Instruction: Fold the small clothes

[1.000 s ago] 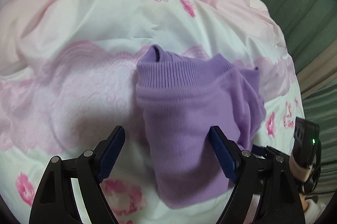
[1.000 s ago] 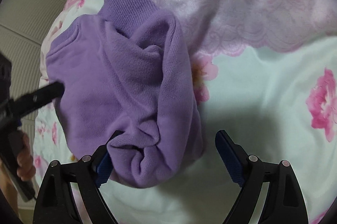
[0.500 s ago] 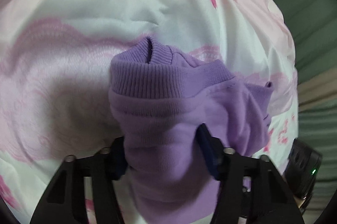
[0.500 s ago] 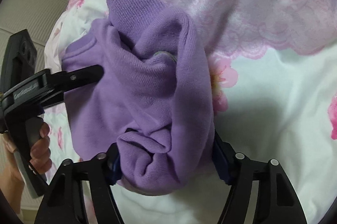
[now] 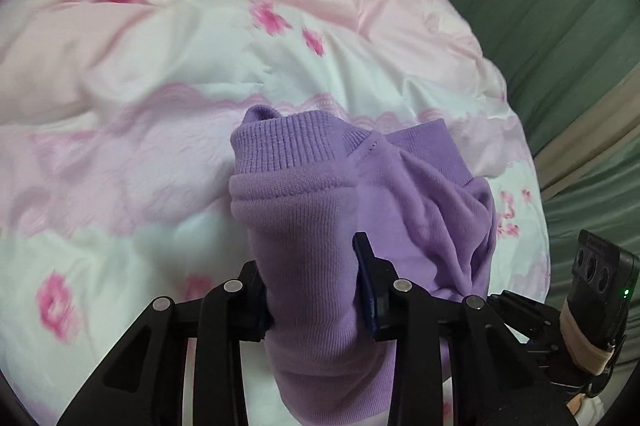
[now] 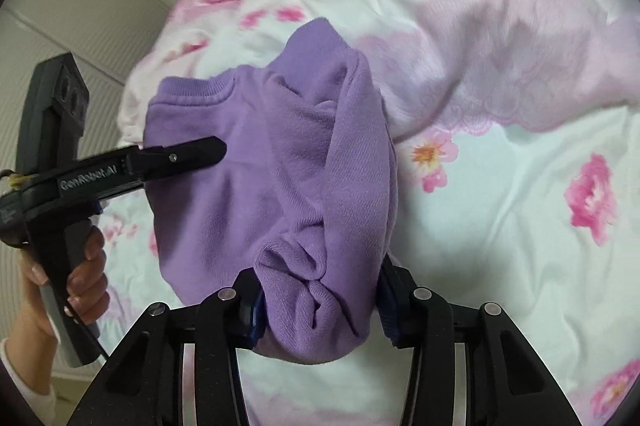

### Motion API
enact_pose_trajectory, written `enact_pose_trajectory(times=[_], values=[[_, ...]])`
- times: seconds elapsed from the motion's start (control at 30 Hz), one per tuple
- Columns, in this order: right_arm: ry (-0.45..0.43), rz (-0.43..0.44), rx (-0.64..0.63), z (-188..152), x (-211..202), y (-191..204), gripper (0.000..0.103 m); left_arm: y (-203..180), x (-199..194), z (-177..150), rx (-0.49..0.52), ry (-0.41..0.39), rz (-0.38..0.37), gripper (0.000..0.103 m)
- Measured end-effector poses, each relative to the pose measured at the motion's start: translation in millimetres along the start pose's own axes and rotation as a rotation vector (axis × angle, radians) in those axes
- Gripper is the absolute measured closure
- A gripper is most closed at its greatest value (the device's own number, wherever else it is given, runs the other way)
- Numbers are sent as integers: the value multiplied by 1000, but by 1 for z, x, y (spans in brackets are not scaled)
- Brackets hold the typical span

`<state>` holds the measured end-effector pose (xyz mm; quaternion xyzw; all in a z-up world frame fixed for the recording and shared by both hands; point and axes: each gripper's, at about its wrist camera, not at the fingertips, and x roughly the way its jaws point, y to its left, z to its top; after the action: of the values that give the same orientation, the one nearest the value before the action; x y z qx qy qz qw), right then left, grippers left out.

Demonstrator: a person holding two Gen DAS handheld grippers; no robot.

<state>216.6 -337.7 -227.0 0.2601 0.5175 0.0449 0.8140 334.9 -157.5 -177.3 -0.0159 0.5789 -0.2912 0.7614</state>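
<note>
Item: purple sweater (image 5: 320, 234), small, knitted, ribbed cuff and collar; bunched, not yet flat. Location: over the bed, its lower folds apparently raised a little off the quilt (image 5: 160, 97), which is white with pink flowers and lace-pattern bands; whether any part rests on it cannot be told.

Holds: left gripper (image 5: 316, 290), fingers clamped on a thick sleeve-like roll below the ribbed cuff, which points to 12 o'clock in the left wrist view. Right gripper (image 6: 320, 306), fingers clamped on a knotted wad of cloth at 6 o'clock in the right wrist view. Both sets of jaws have just been closing, with sweater cloth between them throughout. In the right wrist view the left gripper reaches in from 9 o'clock, its fingertip against the sweater body, held by a hand (image 6: 76, 278) at 8 o'clock.

Step in hand, as judged: lift and spread the garment so that it can be laid flat for folding.

Handling notes:
- Each grip takes several layers; draw the two holds apart slowly so that the bunch opens and does not tighten.
- Keep both holds level, so the body hangs evenly.
- Soft knit stretches; pull no harder than is needed to smooth it.
- Lay it down collar toward 12 o'clock, on the flatter part of the quilt.

Surroundings: green curtain (image 5: 560, 25) at 2 o'clock in the left wrist view; pale wall (image 6: 60, 5) at 10 o'clock in the right.
</note>
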Motion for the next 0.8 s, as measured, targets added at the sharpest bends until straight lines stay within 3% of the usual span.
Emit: enact_pose_trajectory(times=[0.23,0.43,0.63,0.8], values=[[-9,27,-152,-41,-49,65,58,18,-87,-61,-68,-104,85,68],[44,105,-231,-79,-51,119,58,62,-146,-117,-132,-144,153,68],[87,130,-302,-112,-32,193,58,133,-193,-164,-213,-171,160,68],[105,117,-305,-139,-3,254,58,214,-217,-182,-212,-132,136,68]])
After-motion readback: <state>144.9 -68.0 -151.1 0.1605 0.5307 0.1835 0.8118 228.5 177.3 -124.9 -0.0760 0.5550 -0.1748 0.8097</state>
